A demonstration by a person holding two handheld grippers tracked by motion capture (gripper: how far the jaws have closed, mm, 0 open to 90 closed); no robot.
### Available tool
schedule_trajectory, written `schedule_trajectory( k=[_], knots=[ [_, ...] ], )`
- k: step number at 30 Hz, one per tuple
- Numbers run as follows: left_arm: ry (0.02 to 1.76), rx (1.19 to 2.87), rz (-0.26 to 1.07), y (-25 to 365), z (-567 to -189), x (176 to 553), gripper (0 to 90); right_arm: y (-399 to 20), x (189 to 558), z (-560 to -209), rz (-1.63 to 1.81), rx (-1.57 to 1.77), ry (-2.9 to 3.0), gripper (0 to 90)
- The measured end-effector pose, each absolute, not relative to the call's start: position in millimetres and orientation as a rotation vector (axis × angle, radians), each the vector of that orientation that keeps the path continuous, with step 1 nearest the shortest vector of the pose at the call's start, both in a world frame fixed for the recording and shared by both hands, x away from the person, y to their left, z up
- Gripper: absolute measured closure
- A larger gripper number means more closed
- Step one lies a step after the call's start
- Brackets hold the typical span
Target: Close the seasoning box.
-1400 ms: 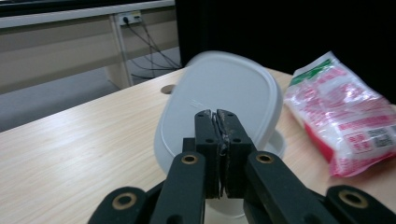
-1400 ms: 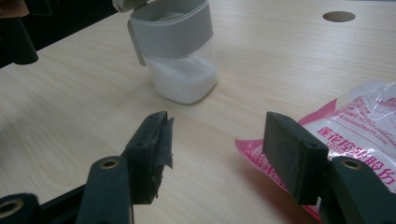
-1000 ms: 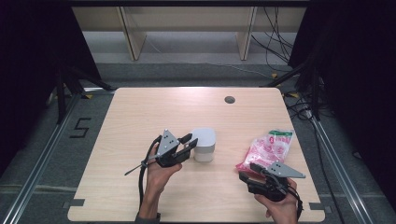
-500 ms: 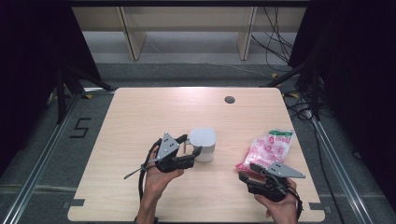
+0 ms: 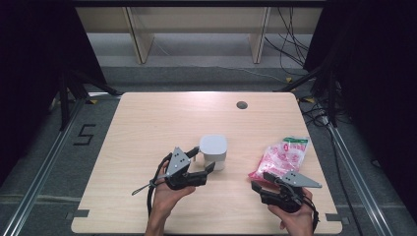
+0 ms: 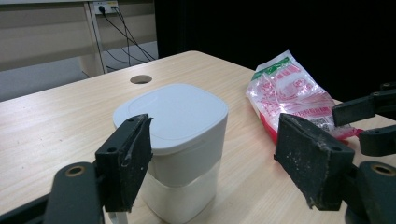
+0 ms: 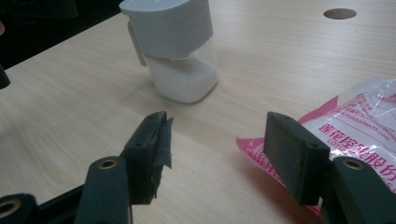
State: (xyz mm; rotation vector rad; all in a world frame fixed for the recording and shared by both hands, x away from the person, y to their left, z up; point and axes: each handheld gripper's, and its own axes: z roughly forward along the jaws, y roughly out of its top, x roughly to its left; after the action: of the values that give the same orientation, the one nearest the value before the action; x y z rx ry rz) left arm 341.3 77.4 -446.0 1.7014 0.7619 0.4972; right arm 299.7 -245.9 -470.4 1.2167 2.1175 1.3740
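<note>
In the high view, the bench [image 5: 147, 128] carries a white container [image 5: 214, 151] a little below its middle, toward the near edge. The left tool [image 5: 205, 160] lies level, held by the left hand [image 5: 167, 194], and points at the container from the left. Its jaws have just been opening and now stand wide; one jaw is beside the far-left corner of the container and the other is beside its near side. The pads do not press on it. A pink and clear plastic bag [image 5: 281, 156] lies near the right edge of the bench, well apart from the container. The right tool [image 5: 261, 181] is held by the right hand [image 5: 295, 219] near the near right corner, and its tips are just beside the near end of the bag. A dark round hole [image 5: 241, 104] is in the bench toward the far edge.

In the left gripper view, the container [image 6: 175, 140] stands upright between the two black jaws, nearer to the left one, and there is a clear gap to the right jaw. The lid is white and the lower part is translucent. The bag [image 6: 292, 95] lies behind it at the right.

In the right gripper view, the jaws are wide apart with only bare bench between them. The bag [image 7: 359, 130] lies just behind the right jaw, and whether it touches the jaw I cannot tell. The container [image 7: 175, 51] stands farther off, with white powder in its lower part.
</note>
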Motion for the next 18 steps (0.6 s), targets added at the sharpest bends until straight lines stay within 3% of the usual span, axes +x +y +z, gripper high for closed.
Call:
schedule_trajectory(
  k=[18],
  knots=[
    [0.756,1.749,0.449,67,-466,321,23.2,-244,296,-470,1.412,1.266,2.112,40.8]
  ],
)
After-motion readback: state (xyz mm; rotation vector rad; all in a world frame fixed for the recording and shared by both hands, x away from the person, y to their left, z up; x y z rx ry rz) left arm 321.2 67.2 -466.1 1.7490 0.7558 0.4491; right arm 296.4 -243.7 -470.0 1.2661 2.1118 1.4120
